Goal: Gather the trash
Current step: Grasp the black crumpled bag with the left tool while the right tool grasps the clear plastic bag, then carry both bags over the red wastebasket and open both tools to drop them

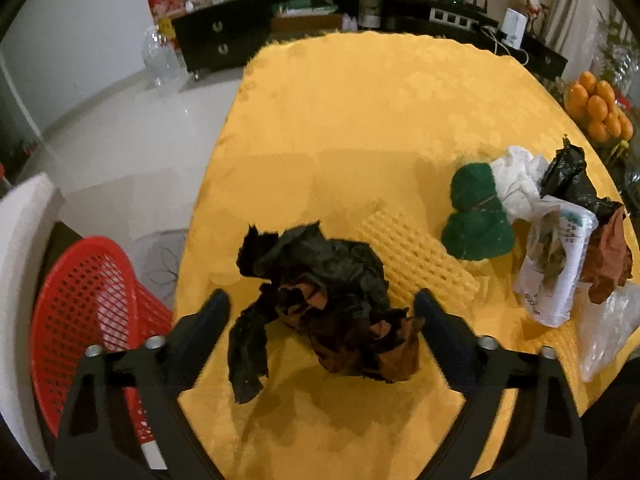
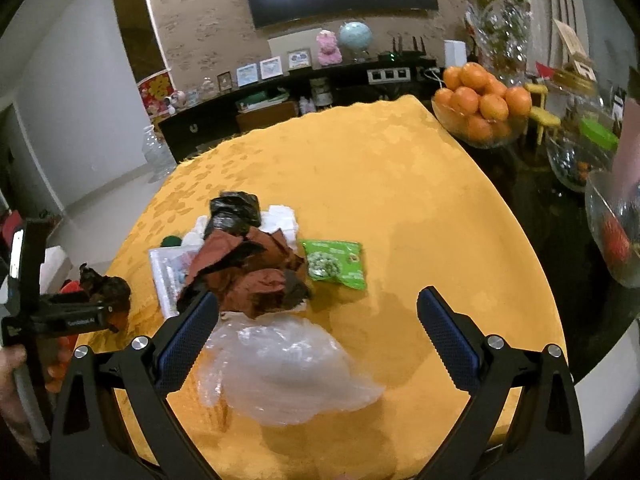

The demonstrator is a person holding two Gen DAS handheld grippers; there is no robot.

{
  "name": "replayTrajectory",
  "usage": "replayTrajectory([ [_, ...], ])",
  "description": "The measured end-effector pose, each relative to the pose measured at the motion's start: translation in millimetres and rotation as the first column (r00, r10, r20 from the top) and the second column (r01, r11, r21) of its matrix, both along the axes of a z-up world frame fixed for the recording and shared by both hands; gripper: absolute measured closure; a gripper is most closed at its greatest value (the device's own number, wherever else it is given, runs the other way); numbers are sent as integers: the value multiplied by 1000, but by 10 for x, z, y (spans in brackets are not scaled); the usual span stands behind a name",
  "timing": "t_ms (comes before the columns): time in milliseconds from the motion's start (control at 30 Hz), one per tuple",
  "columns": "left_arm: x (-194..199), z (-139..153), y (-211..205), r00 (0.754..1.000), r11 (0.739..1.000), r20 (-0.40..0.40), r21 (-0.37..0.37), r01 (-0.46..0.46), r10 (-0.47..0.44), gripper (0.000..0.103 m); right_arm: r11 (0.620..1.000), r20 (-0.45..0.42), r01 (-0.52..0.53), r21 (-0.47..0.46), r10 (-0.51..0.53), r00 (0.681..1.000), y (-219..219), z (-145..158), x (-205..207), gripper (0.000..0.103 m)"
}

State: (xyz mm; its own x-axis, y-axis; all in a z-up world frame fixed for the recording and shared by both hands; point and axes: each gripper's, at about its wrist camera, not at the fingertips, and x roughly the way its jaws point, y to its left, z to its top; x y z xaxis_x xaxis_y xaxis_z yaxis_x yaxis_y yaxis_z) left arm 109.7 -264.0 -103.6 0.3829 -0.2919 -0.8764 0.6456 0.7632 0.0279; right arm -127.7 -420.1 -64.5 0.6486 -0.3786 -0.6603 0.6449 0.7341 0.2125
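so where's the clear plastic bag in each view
left wrist: clear plastic bag at the far right edge, below the brown paper.
right wrist: bag low in the centre, between the right claw's fingers, not gripped.
shared landmark: bowl of oranges past the yellow cloth's far right.

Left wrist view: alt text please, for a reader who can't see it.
The left gripper hangs open around a crumpled black and brown paper wad on a yellow tablecloth. A red basket sits off the table's left edge; more trash lies right.
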Motion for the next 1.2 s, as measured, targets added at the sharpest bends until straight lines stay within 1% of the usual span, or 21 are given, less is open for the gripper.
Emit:
replayTrajectory([
  [33, 31, -30, 11, 1000, 1000, -25, -9, -4, 4, 34, 1000, -2, -5, 11, 5, 1000, -6, -15, 0, 6],
  [100, 50, -56, 54, 999, 999, -53, -37, -13, 11, 41, 999, -10, -26, 30, 27, 1000, 13, -42, 18, 6],
  [133, 38, -52, 67, 999, 999, -51, -45, -15, 13, 48, 999, -11, -39, 34, 39, 999, 28, -53, 30, 6],
  [233, 18, 3, 102, 999, 998, -37, -59, -6, 4, 54, 994, -38, -98, 52, 100, 994, 105, -123, 136, 6],
  [300, -22, 97, 190, 1000, 996, -27, -93, -6, 3, 54, 990, -64, -129, 65, 133, 989, 158, -182, 216, 6],
  [367, -82, 174, 283, 1000, 993, -11, -119, -3, 1, 54, 987, -94, -147, 58, 152, 984, 205, -224, 285, 6],
  [467, -161, 330, 425, 1000, 988, 22, -153, 5, -1, 54, 988, -140, -147, 39, 151, 979, 223, -282, 330, 9],
  [533, -196, 419, 517, 1000, 984, 31, -181, 4, 1, 54, 987, -153, -147, 63, 155, 976, 197, -324, 337, 25],
  [567, -196, 474, 571, 999, 980, 33, -200, 2, 5, 54, 987, -151, -144, 76, 155, 976, 182, -334, 329, 29],
  [633, -208, 566, 669, 999, 974, 39, -226, -2, 11, 54, 987, -144, -140, 81, 151, 978, 180, -313, 290, 40],
  [700, -240, 680, 760, 998, 969, 61, -248, 2, 14, 54, 988, -130, -139, 74, 148, 980, 206, -265, 246, 43],
  [833, -289, 870, 988, 995, 956, 99, -292, 6, 25, 54, 991, -82, -130, 41, 133, 988, 304, -110, 157, 44],
  [967, -315, 986, 1229, 991, 945, 126, -327, -8, 52, 54, 991, -13, -130, -16, 130, 991, 415, 120, 65, 44],
  [1067, -294, 1069, 1395, 982, 943, 164, -331, -38, 97, 54, 991, 31, -122, -48, 124, 992, 444, 291, 51, 44],
  [1200, -234, 1155, 1610, 963, 937, 205, -334, -101, 177, 54, 990, 52, -127, -62, 130, 990, 439, 459, 140, 44],
])
